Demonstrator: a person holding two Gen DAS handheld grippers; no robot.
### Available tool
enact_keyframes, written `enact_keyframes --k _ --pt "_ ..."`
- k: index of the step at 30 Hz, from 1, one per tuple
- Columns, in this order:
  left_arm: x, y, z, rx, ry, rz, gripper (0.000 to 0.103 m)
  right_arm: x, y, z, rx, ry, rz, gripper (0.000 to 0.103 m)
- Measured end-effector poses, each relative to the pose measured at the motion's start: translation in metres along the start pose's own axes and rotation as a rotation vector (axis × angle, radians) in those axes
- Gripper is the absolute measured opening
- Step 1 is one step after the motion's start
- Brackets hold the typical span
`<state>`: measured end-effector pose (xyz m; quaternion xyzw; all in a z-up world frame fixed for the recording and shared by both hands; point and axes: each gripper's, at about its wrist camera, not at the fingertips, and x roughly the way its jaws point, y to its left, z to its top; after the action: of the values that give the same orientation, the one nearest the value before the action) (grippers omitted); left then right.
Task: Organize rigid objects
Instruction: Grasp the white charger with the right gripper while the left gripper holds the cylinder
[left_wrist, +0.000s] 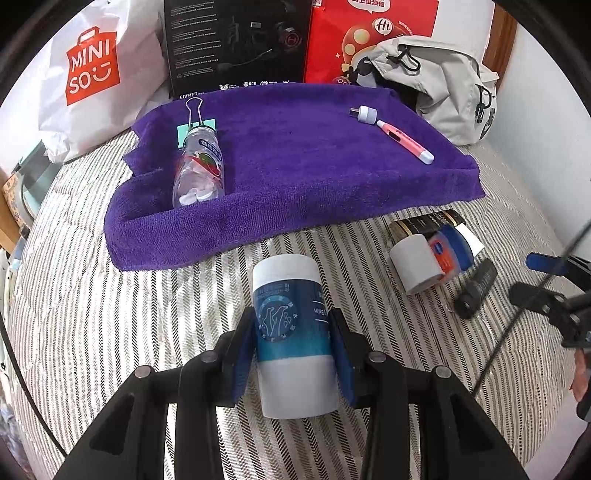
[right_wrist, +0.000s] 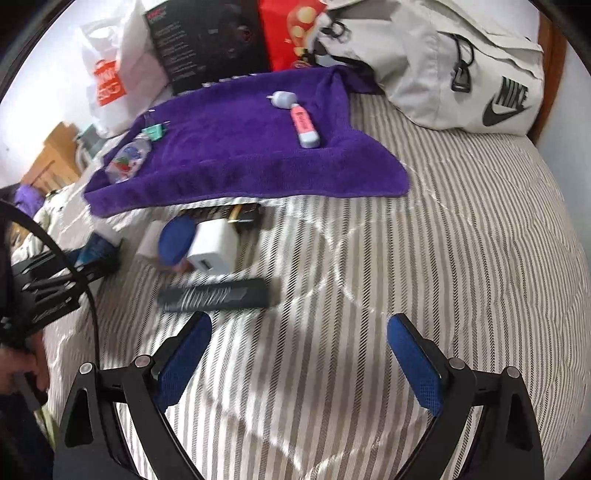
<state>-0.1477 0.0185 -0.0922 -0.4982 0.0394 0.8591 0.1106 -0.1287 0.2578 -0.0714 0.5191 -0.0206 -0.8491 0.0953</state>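
My left gripper (left_wrist: 293, 347) jaws clamp the white-and-blue balm tube (left_wrist: 291, 332); lift level toward the purple towel (left_wrist: 295, 155), probably. Right gripper (right_wrist: 297, 354) jaws wide, empty.

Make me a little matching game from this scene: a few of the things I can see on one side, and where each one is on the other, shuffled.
Things:
1. blue-and-white jar
2. clear candy bottle
3. pink pen
4. dark flat tube

Places:
A. lying on the purple towel, right side
B. on the striped bedcover, just ahead of the open right gripper
C. clamped between the left gripper pads
D. lying on the towel's left side, by a binder clip

Pairs: 1-C, 2-D, 3-A, 4-B
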Motion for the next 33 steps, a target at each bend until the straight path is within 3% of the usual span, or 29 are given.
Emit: enact_keyframes --k 11,14,17,20,23,24,29,30,31,33 --pt "0.0 0.001 0.0 0.012 0.003 0.008 0.037 0.023 0.035 0.006 -0.191 0.002 -0.046 0.095" --pt "0.0 0.0 0.001 0.016 0.006 0.013 0.037 0.021 0.035 0.013 -0.194 -0.014 -0.014 0.095" --pt "-0.001 -0.001 0.001 0.014 0.006 0.012 0.037 0.013 0.035 0.018 -0.171 -0.034 0.085 0.095" --pt "-0.001 0.0 0.001 0.015 0.006 0.013 0.037 0.016 0.034 0.026 -0.13 -0.07 0.072 0.095" --pt "-0.002 0.001 0.001 0.015 0.008 0.01 0.037 0.03 0.034 0.033 -0.126 -0.051 0.044 0.078" --pt "-0.002 0.0 0.002 0.012 0.007 0.011 0.037 0.034 0.036 0.034 -0.125 -0.041 0.051 0.066" --pt "-0.002 -0.002 0.001 0.014 0.001 0.018 0.037 0.04 0.051 0.032 -0.161 -0.078 0.0 0.056" --pt "-0.003 -0.002 0.001 0.012 0.001 0.018 0.037 0.041 0.055 0.031 -0.18 -0.083 -0.011 0.052" --pt "-0.002 -0.001 0.002 0.01 0.002 0.016 0.037 0.041 0.056 0.029 -0.189 -0.092 -0.012 0.039" --pt "-0.003 -0.001 0.001 0.011 0.001 0.014 0.037 0.04 0.059 0.028 -0.197 -0.102 -0.008 0.034"
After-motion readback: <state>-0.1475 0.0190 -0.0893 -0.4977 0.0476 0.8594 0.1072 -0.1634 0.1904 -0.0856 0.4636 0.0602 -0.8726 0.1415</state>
